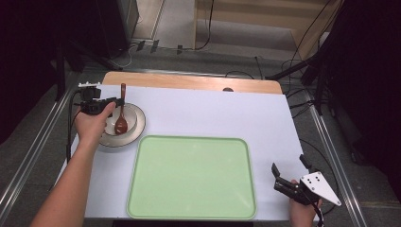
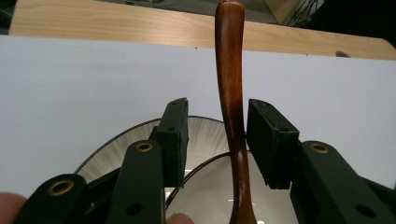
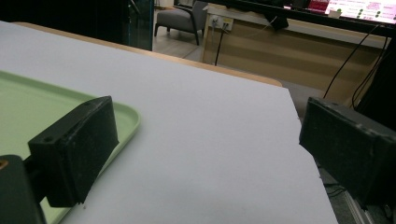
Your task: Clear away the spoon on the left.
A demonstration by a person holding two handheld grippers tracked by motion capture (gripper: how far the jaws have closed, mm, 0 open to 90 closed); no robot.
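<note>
From above, the left gripper (image 1: 115, 100) reaches a wooden spoon (image 1: 121, 118) resting in a bowl (image 1: 137, 124) beside a green tray (image 1: 191, 208). Left gripper view: open jaws straddle the spoon handle (image 2: 231, 93). Right gripper view: the right gripper (image 3: 205, 154) gapes wide over the white table (image 3: 210, 140), empty.

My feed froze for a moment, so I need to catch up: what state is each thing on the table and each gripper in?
Left gripper: open, jaws either side of the spoon handle, not closed on it.
Right gripper: open wide, holding nothing, beside the tray.
Wooden spoon: resting in the bowl, handle pointing away.
Bowl: upright on the plate.
Plate: flat on the table.
Green tray: empty.
</note>
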